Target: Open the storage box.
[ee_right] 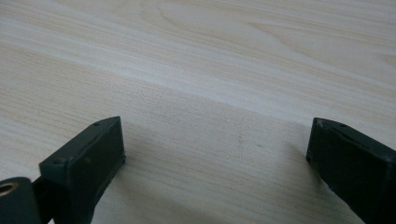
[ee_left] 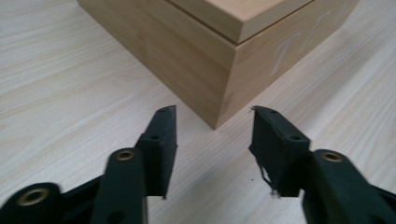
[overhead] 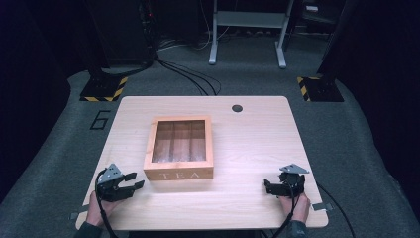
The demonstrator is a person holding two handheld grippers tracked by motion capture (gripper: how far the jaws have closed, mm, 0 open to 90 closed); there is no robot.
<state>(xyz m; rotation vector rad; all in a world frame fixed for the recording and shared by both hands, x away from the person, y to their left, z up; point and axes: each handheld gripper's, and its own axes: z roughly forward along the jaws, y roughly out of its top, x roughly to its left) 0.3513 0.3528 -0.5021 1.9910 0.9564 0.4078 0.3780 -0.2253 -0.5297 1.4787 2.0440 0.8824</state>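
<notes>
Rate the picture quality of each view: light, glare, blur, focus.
High view: the table is well lit against a dark room, with a pale sheen on the tea box window and soft detail throughout. Left gripper view: the box corner is fairly sharp, while the left tool looks soft at the bottom edge. Right gripper view: even light, faint shadows beside the right tool, far wood grain blurred.

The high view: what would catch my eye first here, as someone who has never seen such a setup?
First, the square light wooden tea box with a glass lid, closed, lettered TEA on its front, left of centre on the pale wooden table. Next, two black two-jaw tools at the near edge: the left gripper points at the box's near corner with nothing between its jaws, and the right gripper rests open over bare wood.
</notes>
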